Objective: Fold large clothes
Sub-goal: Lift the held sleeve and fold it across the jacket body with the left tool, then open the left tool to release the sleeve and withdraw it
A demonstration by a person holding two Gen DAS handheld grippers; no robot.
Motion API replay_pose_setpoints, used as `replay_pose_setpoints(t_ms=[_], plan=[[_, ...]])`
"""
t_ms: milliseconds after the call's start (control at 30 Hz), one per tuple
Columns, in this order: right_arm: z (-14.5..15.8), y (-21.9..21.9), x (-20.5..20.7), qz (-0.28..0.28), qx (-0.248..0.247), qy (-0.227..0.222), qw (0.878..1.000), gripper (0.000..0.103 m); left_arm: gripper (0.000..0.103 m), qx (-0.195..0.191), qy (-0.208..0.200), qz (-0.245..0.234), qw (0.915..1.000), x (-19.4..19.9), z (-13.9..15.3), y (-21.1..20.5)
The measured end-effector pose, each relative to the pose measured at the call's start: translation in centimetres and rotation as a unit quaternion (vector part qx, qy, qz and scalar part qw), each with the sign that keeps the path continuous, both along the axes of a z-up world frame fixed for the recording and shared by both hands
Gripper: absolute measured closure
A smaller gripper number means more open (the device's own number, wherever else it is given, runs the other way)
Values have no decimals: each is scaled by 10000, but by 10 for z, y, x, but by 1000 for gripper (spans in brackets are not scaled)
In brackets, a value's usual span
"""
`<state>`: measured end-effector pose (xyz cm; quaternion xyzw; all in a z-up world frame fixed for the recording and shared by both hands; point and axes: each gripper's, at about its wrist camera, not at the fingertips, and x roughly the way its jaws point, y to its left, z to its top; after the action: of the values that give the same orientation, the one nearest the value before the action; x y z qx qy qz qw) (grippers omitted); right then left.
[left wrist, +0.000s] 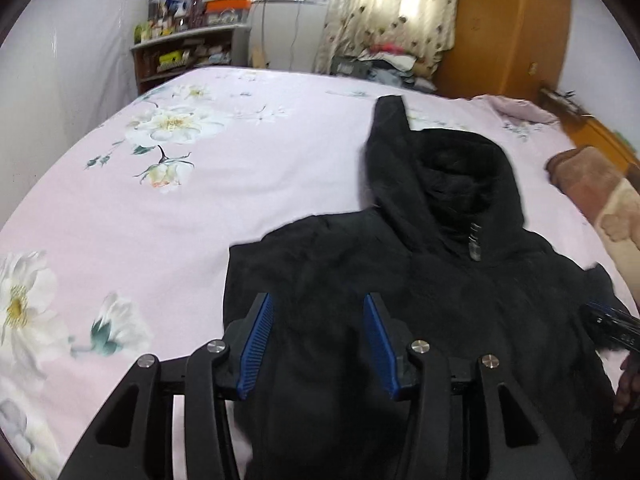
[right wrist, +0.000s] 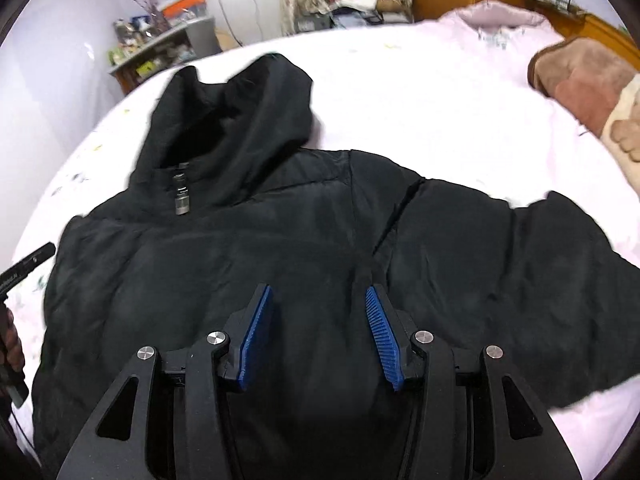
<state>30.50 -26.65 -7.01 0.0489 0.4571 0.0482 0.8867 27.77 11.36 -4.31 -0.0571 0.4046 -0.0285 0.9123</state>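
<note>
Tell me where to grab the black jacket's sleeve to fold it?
Probably the sleeve near its outer end, coming from the right. It lies flat, spread sideways from the jacket, nearest the open right gripper.

Bed – wide, covered in pale pink sheet printed with big white flowers. Black hooded jacket lies flat on sheet, front up, hood pointing toward far side, zipper closed at collar. One sleeve spread out sideways over sheet. Brown and cream blanket at bed's right edge, well apart from hood. Pink bedding bunched at far right corner – crumpled.
</note>
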Motion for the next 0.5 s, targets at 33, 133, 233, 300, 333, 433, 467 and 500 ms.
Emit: replay_pose_setpoints(t_ms=[33,133,233,300,333,433,467,500], plan=[[0,1,-4,24,-10,-11,10000,54,53,-27,77,-7,10000,-7,-5,1],[-22,6,-15,134,-153,226,9995,54,53,112,492,16,9987,-15,-35,0],[-46,4,-11,163,-243,493,9984,54,53,138,619,46,9980,-16,-49,-2],[-46,5,-11,128,-238,493,9984,54,53,201,672,74,9975,-13,-45,-3],[-44,5,-12,106,-249,505,9984,54,53,208,698,87,9973,-13,-43,-4],[-32,3,-24,59,-267,455,9986,54,54,171,662,69,9976,-28,-29,-7],[-25,2,-32,56,-253,388,9989,54,54,121,630,34,9979,-34,-23,-8],[-18,1,-42,32,-258,329,9991,54,54,74,601,-16,9982,-42,-17,-9]])
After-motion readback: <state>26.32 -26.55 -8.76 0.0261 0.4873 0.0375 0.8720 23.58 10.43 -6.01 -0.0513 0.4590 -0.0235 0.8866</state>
